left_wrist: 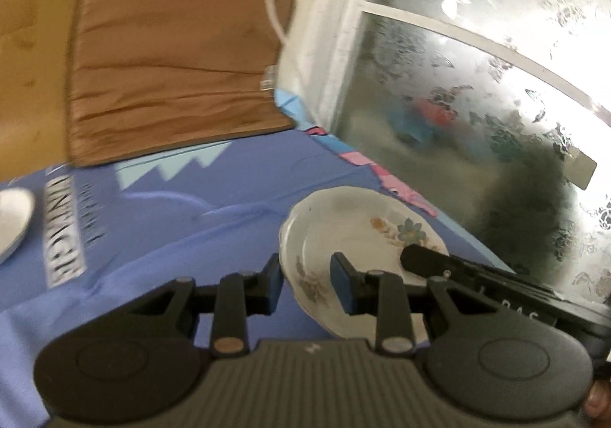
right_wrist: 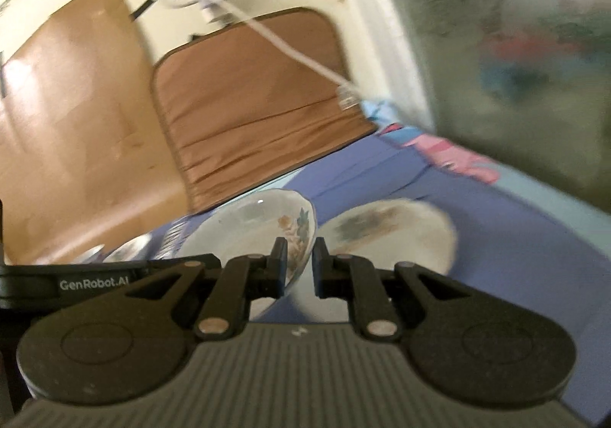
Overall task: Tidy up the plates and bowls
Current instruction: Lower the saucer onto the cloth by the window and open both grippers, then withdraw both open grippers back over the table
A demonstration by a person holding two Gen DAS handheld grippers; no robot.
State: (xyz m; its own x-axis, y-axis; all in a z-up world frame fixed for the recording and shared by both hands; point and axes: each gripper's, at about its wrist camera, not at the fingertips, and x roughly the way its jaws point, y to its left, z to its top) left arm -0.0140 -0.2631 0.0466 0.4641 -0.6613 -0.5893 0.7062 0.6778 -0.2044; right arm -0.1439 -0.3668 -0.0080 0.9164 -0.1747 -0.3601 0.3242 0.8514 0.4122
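Note:
A white floral bowl [left_wrist: 355,233] hangs tilted above the blue printed cloth [left_wrist: 160,237], held from two sides. My left gripper [left_wrist: 307,282] is shut on its near rim, one pad inside the bowl and one outside. The right gripper's black body [left_wrist: 477,279] reaches in from the right onto the opposite rim. In the right wrist view the same bowl [right_wrist: 248,233] sits with its rim between the fingers of my right gripper [right_wrist: 299,265], which is shut on it. A floral plate [right_wrist: 393,237], blurred, lies on the cloth [right_wrist: 515,237] just beyond and to the right.
A brown cushion [left_wrist: 172,65] leans against the wall at the back of the cloth. A frosted patterned window [left_wrist: 477,84] runs along the right. Another white dish [left_wrist: 11,225] pokes in at the left edge. Further dishes [right_wrist: 122,248] lie at far left.

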